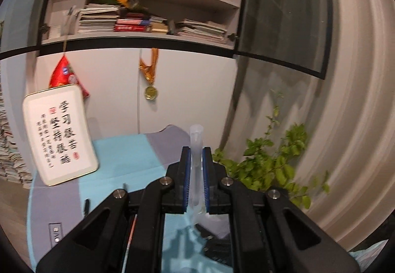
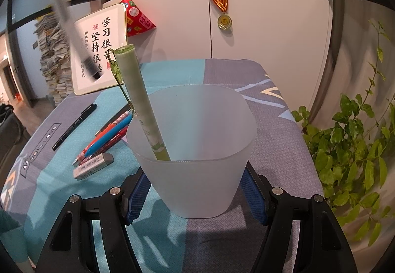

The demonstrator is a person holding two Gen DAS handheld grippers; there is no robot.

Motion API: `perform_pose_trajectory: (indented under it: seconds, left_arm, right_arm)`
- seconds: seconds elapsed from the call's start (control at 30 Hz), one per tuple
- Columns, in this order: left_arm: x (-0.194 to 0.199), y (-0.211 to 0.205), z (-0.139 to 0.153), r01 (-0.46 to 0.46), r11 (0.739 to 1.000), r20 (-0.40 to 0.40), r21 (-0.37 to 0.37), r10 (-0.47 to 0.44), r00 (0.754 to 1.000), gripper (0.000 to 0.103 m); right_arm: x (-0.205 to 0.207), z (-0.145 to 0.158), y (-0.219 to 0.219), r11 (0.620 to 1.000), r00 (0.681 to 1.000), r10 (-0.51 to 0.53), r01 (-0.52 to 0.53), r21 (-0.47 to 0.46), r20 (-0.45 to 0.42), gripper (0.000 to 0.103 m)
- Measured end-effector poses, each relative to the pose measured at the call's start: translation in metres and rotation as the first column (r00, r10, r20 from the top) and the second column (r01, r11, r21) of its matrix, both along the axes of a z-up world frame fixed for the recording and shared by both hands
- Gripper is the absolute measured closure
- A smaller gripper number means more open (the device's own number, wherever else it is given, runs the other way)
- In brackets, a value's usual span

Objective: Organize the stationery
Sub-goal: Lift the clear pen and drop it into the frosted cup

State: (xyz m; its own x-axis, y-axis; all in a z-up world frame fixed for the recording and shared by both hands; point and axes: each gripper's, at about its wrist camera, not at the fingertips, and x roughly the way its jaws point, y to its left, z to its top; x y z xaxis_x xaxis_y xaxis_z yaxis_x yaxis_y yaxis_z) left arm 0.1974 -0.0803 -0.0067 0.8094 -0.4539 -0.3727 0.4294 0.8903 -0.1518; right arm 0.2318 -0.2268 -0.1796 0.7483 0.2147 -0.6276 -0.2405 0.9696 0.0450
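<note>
1. Left tongs: I have them clamped on a translucent pen, its cap end poking up past the tips.
2. Right tongs: pads pressed on both sides of the frosted cup, which stands on the counter.
3. Inside the cup: a green pen, leaning left.
4. Left of the cup, on the counter: blue pen, black marker, eraser.
</note>
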Motion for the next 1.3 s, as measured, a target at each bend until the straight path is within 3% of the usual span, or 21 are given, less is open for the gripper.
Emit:
perform_pose_trajectory:
  seconds: [0.17,0.4,0.57,0.77,1.0,1.3]
  left_arm:
    - [-0.004,-0.012,-0.001,0.029,0.999,0.005,0.018,-0.029,1.000,0.096]
    - [-0.006,-0.010,0.005,0.049,0.999,0.001,-0.017,-0.049,0.999,0.096]
    - [-0.008,-0.022,0.006,0.069,0.997,0.016,0.016,-0.069,0.997,0.096]
    - [0.009,-0.029,-0.014,0.063,0.996,-0.040,0.057,-0.061,0.997,0.096]
    - [0.024,-0.029,-0.024,0.077,0.996,-0.088,0.036,-0.074,0.993,0.096]
    - [0.021,-0.033,-0.014,0.085,0.996,-0.048,-0.004,-0.085,0.995,0.096]
  right_arm:
    - [0.000,0.001,0.000,1.000,1.000,0.000,0.000,0.005,-0.001,0.033]
    - [0.001,0.000,0.000,1.000,1.000,0.002,-0.002,0.004,-0.001,0.033]
    - [0.001,0.000,0.000,1.000,1.000,0.002,-0.002,0.004,-0.001,0.033]
    - [0.001,0.000,0.000,1.000,1.000,0.002,-0.002,0.005,-0.001,0.033]
    - [0.001,0.000,0.000,1.000,1.000,0.003,-0.003,0.005,0.000,0.033]
    - [0.001,0.000,0.000,1.000,1.000,0.003,-0.003,0.007,-0.001,0.033]
